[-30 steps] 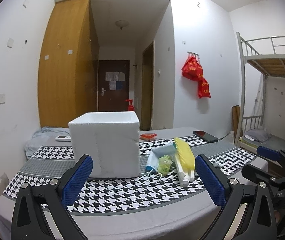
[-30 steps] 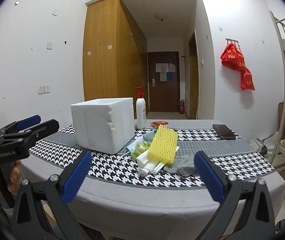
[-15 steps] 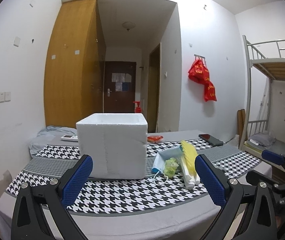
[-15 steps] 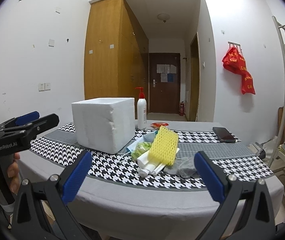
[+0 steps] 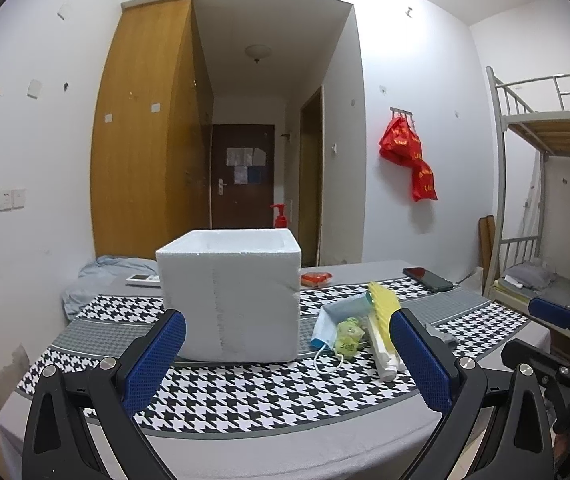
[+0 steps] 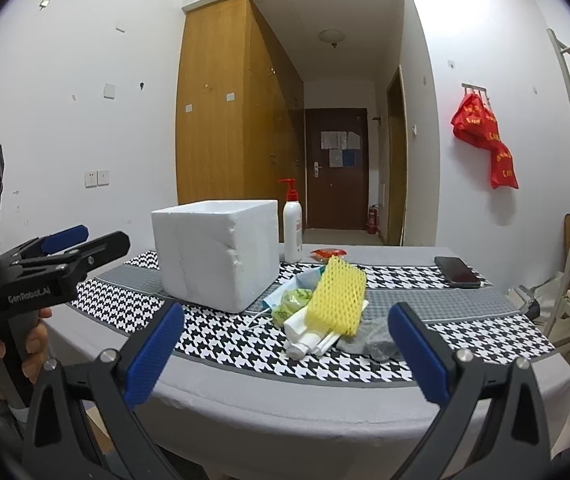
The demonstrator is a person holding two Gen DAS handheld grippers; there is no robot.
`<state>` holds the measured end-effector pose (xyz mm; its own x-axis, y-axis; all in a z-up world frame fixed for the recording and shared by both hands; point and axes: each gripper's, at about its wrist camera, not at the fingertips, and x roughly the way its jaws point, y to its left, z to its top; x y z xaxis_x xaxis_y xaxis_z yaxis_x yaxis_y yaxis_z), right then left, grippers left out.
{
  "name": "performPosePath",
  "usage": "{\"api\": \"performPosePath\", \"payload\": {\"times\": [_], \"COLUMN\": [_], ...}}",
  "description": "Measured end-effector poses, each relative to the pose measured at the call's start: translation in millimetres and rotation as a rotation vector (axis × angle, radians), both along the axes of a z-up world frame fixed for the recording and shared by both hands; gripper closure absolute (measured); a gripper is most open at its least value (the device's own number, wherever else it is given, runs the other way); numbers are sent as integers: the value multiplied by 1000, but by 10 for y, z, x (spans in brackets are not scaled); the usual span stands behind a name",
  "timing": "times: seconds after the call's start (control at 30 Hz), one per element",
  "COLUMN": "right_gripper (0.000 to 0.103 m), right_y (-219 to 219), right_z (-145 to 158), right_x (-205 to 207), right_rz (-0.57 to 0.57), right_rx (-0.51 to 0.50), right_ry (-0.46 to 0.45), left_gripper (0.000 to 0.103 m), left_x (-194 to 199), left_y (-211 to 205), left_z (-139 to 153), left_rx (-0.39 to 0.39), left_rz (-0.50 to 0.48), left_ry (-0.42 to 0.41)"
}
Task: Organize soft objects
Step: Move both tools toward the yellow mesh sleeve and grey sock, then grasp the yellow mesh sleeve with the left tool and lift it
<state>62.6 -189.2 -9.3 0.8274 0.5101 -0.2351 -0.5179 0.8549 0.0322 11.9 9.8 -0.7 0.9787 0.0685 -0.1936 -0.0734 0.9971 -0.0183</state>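
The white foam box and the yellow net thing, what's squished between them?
A blue face mask and a green packet lie between the foam box and yellow foam net, seen from the right wrist.

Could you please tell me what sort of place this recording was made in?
Most likely a dormitory room: a metal bunk bed stands on the right, a tall wooden wardrobe lines the entry hallway, and red bags hang on wall hooks.
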Motion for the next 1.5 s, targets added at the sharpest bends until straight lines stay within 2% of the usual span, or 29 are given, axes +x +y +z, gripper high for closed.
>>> {"api": "performPosePath", "payload": {"times": [0.43,0.73,1.03,1.5], "right_gripper": [0,0,0,0], "right_y": [-24,-48,-181,-368], "right_z": [-3,11,-122,-330], "right_x": [397,681,997,1265], "right_rz": [-22,-94,-159,-219], "right_rx": [24,-22,-37,-47], "right_ry": [78,93,159,239], "left_gripper": [1,1,1,1], "left_x": [308,670,1009,1441], "left_y": [70,31,-155,-475], "left_z": [39,32,-7,-143], "left_rx": [-10,-17,-13,-11], "left_rz": [-61,-140,-245,-368], "left_ry": [42,95,150,263]}}
